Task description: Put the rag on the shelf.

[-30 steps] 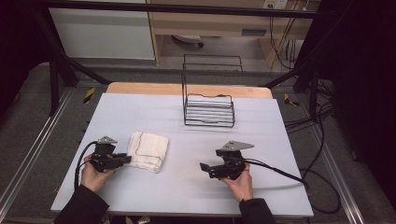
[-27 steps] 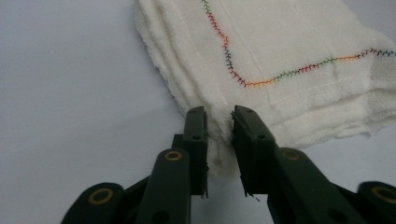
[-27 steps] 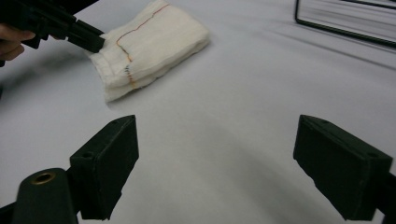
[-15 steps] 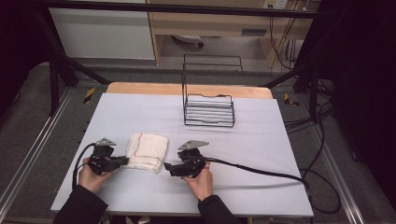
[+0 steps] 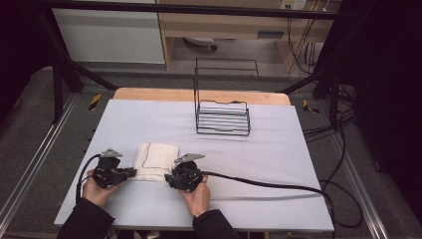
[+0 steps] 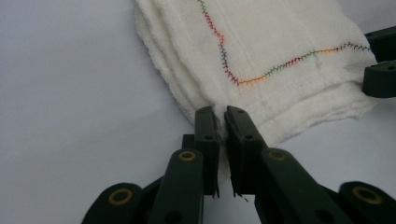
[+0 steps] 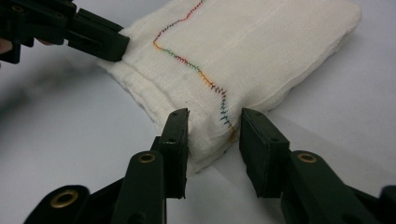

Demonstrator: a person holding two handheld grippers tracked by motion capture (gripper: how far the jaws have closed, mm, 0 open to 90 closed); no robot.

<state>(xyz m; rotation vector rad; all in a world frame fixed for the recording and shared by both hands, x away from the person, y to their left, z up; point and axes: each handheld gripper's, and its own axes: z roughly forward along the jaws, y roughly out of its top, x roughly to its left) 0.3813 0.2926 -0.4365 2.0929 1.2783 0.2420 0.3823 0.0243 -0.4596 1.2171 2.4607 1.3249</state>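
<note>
Left gripper (image 5: 130, 172): it is at the left near corner of the cloth; in the left gripper view its jaws are almost together, with a thin fold of the cloth edge pinched between them.
Folded cloth (image 5: 157, 162): white, several layers, with a line of coloured stitching on top; it lies flat on the table (image 5: 278, 149), near the person's edge, between the two grippers.
Right gripper (image 5: 169, 179): it is at the right near corner of the cloth; in the right gripper view its jaws stand apart, one on each side of the thick corner, and they do not press it yet.
Wire rack (image 5: 222, 117): it stands farther back on the table, well apart from the cloth, with nothing in it.
Step in hand: I judge that the person is taking the cloth by two corners; the left side is held, the right side is not.
Next move: probably the right jaws must close on the corner, catching the same layers as the left, before any lifting or unfolding.
</note>
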